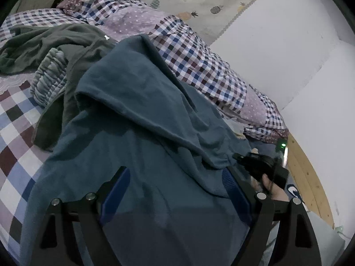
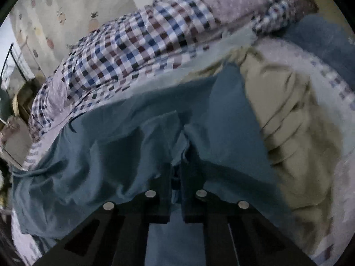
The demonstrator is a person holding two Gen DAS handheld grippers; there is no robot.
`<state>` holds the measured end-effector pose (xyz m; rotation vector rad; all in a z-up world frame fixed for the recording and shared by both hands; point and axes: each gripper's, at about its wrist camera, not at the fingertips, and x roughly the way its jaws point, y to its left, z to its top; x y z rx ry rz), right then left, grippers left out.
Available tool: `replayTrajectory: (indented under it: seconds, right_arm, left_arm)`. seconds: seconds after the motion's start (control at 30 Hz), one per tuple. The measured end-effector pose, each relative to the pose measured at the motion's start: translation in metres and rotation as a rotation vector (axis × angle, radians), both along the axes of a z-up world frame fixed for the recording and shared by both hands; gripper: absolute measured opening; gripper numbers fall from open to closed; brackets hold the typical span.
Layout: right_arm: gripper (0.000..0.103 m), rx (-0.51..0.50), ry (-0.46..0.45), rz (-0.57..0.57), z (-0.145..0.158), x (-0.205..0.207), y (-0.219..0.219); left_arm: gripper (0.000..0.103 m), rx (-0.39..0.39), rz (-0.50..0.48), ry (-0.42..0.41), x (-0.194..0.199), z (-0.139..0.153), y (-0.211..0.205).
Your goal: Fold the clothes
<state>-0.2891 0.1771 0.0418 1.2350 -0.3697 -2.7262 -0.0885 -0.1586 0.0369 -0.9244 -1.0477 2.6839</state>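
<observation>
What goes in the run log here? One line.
left gripper: open over teal garment | right gripper: shut on teal garment | surface: checked bedding

Right wrist view motion-blurred, beige garment point(image 2: 286, 115) smeared, teal garment point(image 2: 133, 137) cut off by bottom edge

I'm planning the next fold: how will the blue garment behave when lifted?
Likely floppy: the blue garment lies in soft creases and bunches where the right gripper pinches it. Probably light, since one pinch raises a fold. It should drape and sag, so the open left gripper may need to help.
</observation>
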Motion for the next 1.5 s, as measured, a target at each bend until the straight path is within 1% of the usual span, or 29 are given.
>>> replayTrajectory:
  seconds: [0.13, 0.27, 0.37, 0.43, 0.53, 0.63, 0.73, 0.83, 0.9, 0.93, 1.0, 1.03, 1.07, 1.13, 1.17, 1.2, 1.23, 1.27, 1.33, 1.37, 1.43, 1.47, 1.5]
  right_arm:
    - [0.003, 0.001, 0.050, -0.003, 0.027, 0.023, 0.023]
    - [0.003, -0.012, 0.070, -0.049, 0.043, 0.044, 0.050]
    - [0.003, 0.015, 0.043, -0.085, 0.037, 0.055, 0.065]
    - [0.003, 0.021, 0.018, -0.105, 0.028, 0.060, 0.076]
    - [0.003, 0.037, -0.008, -0.137, 0.019, 0.066, 0.088]
    - [0.003, 0.057, -0.007, -0.169, 0.016, 0.070, 0.096]
    - [0.003, 0.090, 0.001, -0.208, 0.020, 0.072, 0.101]
    - [0.003, 0.113, -0.004, -0.219, 0.022, 0.074, 0.098]
    - [0.003, 0.128, -0.038, -0.191, 0.018, 0.075, 0.093]
    - [0.004, 0.144, -0.065, -0.171, 0.014, 0.074, 0.090]
    - [0.008, 0.180, -0.117, -0.143, 0.008, 0.073, 0.084]
    - [0.008, 0.196, -0.137, -0.149, 0.007, 0.074, 0.084]
    - [0.012, 0.208, -0.154, -0.159, 0.006, 0.076, 0.085]
    - [0.022, 0.252, -0.156, -0.189, 0.016, 0.082, 0.084]
    - [0.033, 0.267, -0.141, -0.191, 0.024, 0.085, 0.082]
    - [0.041, 0.272, -0.111, -0.175, 0.035, 0.087, 0.075]
    - [0.045, 0.273, -0.079, -0.152, 0.047, 0.088, 0.066]
    - [0.046, 0.270, -0.050, -0.122, 0.059, 0.087, 0.055]
    - [0.047, 0.235, 0.001, -0.017, 0.081, 0.082, 0.022]
    - [0.049, 0.212, 0.021, 0.042, 0.090, 0.077, 0.002]
    - [0.052, 0.156, 0.051, 0.200, 0.102, 0.065, -0.050]
    - [0.054, 0.128, 0.066, 0.282, 0.108, 0.059, -0.078]
    - [0.057, 0.110, 0.065, 0.349, 0.109, 0.052, -0.103]
  left_arm:
    - [0.088, -0.004, 0.022, -0.007, -0.001, -0.001, -0.008]
    - [0.088, -0.043, 0.038, -0.033, -0.006, -0.003, -0.015]
    - [0.088, -0.102, 0.055, -0.059, -0.009, -0.003, -0.022]
    - [0.088, -0.105, 0.072, -0.076, -0.010, -0.005, -0.031]
    - [0.088, -0.083, 0.118, -0.089, -0.007, -0.008, -0.048]
    - [0.088, -0.101, 0.143, -0.105, -0.007, -0.008, -0.061]
    - [0.088, -0.146, 0.153, -0.121, -0.007, -0.008, -0.068]
    - [0.088, -0.129, 0.159, -0.134, -0.006, -0.012, -0.074]
    - [0.088, -0.104, 0.153, -0.135, -0.007, -0.017, -0.078]
    - [0.088, -0.104, 0.137, -0.132, -0.009, -0.018, -0.078]
    - [0.088, -0.106, 0.102, -0.127, -0.012, -0.020, -0.076]
    - [0.087, -0.108, 0.084, -0.124, -0.014, -0.020, -0.075]
    - [0.085, -0.090, 0.065, -0.115, -0.014, -0.021, -0.075]
    - [0.082, -0.049, 0.028, -0.095, -0.015, -0.022, -0.074]
    - [0.080, -0.031, 0.020, -0.083, -0.015, -0.022, -0.076]
    - [0.079, -0.011, 0.015, -0.063, -0.014, -0.020, -0.076]
    - [0.079, 0.009, 0.011, -0.043, -0.014, -0.017, -0.077]
    - [0.079, 0.024, 0.006, -0.018, -0.013, -0.014, -0.077]
    - [0.079, 0.053, -0.008, 0.027, -0.009, -0.009, -0.078]
    - [0.079, 0.068, -0.013, 0.040, -0.009, -0.008, -0.079]
    - [0.078, 0.105, -0.015, 0.042, -0.012, -0.011, -0.081]
    - [0.070, 0.124, -0.016, 0.041, -0.013, -0.012, -0.082]
    - [0.059, 0.136, -0.014, 0.029, -0.015, -0.015, -0.084]
